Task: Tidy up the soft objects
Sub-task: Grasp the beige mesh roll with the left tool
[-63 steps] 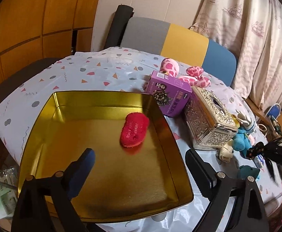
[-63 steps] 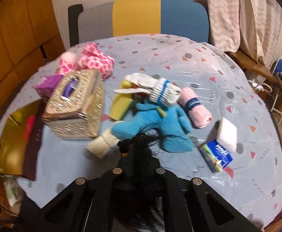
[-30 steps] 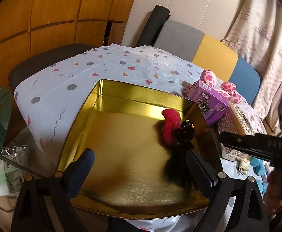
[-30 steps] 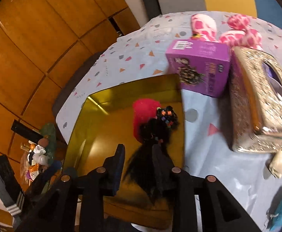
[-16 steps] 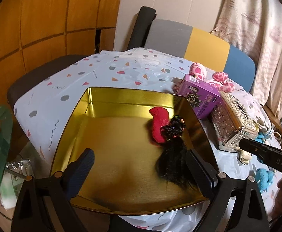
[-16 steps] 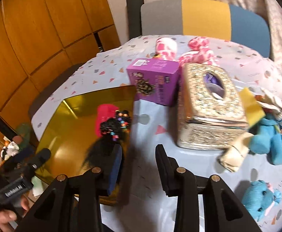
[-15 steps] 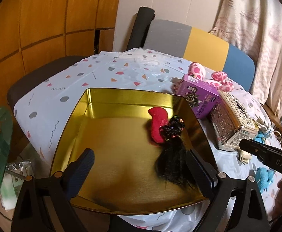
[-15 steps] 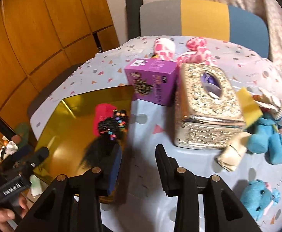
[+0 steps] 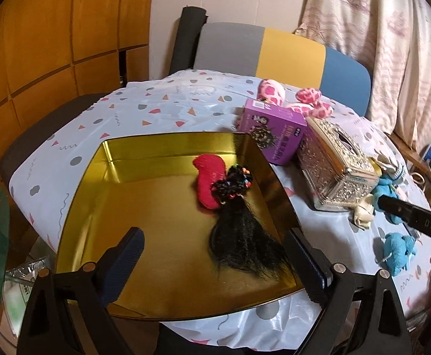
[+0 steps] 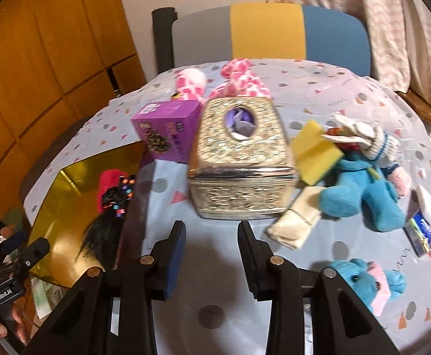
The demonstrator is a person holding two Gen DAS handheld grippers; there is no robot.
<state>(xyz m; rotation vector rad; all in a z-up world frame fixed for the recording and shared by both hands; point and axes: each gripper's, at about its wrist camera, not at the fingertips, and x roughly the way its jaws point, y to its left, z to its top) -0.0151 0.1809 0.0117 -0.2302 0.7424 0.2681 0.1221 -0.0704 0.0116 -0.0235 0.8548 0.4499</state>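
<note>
Jaws on the right gripper (image 10: 211, 254) parted and bare, nothing between the pads, hanging over bare tablecloth (image 10: 319, 94) just short of the silver tissue box (image 10: 240, 165); jaws on the left gripper (image 9: 215, 269) spread wide and equally bare, poised over the near edge of the gold tray (image 9: 156, 148).

Already lying in the tray: red plush (image 9: 211, 179) and black hairpiece (image 9: 239, 230), beaded bun touching the plush, strands trailing toward the camera.

Still loose on the table, all on the right gripper's side: cream cloth roll (image 10: 296, 223) closest, ahead and to the right of the jaws, long axis slanting up-right, so probably calling for a turn of the wrist to cross it; big blue plush (image 10: 360, 189) just beyond it; small blue plush (image 10: 369, 281) lower right, near the table's edge; yellow sponge (image 10: 314, 151) leaning at the tissue box; pink spotted plush (image 10: 239, 80) behind the box (farthest reach).

Right hand plainly nearer to every one of these; left parked by the tray.

Writing: "GenRobot.AI" on the left device body (image 10: 1, 294); "DAS" on the right device's arm (image 9: 413, 219); purple box (image 10: 168, 131) printed, too blurred to read; small blue packet (image 10: 421, 233) likewise.
</note>
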